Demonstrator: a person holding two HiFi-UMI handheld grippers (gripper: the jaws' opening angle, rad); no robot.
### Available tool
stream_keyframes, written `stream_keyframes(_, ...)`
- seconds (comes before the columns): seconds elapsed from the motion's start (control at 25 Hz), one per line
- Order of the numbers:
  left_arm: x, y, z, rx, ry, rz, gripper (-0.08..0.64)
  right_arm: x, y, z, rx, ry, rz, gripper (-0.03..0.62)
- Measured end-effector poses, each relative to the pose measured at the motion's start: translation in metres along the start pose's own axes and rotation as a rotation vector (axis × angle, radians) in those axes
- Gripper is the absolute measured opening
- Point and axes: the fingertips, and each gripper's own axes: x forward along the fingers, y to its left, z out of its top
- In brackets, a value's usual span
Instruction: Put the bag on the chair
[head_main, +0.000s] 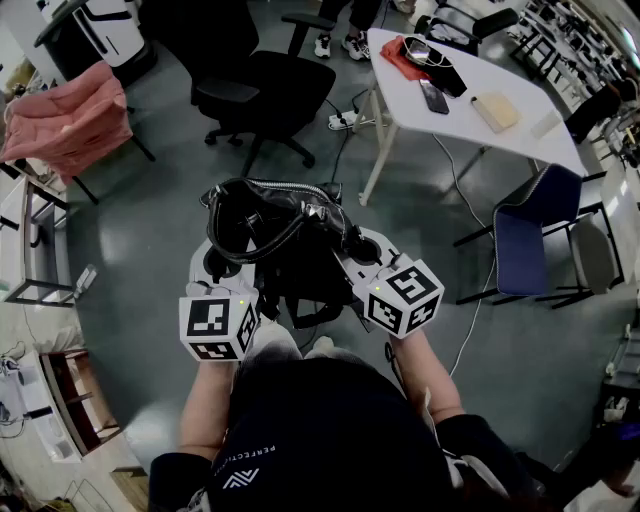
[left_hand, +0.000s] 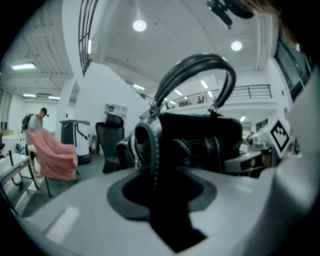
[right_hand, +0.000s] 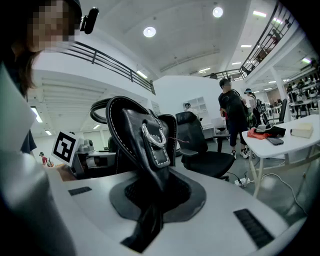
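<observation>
To your right stands a white table (head_main: 460, 118), and on it you have a red cloth (head_main: 398, 55), a dark phone (head_main: 433, 97) and a beige case (head_main: 496, 111). A white power strip (head_main: 343, 120) lies on the grey floor (head_main: 130, 260) beside the table's leg. Far to your left hangs a pink cover (head_main: 65, 120). A blue chair (head_main: 525, 235) stands near the table, and a person in dark clothes (right_hand: 232, 115) stands at its far end

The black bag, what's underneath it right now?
The left gripper and right gripper hold the bag over grey floor. The spot straight below is covered by the bag itself.
</observation>
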Motion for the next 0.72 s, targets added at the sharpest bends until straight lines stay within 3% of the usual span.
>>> stream_keyframes(0.48, 0.027, 0.058, -0.001, 0.011, 0.046, 0.011, 0.13, 0.065, -0.003, 0.007, 0.009, 0.047, 0.001, 0.049)
stream_keyframes(0.72, 0.052, 0.089, 0.0, 0.051, 0.063, 0.009, 0.127, 0.102, -0.012, 0.012, 0.016, 0.065, -0.033, 0.057)
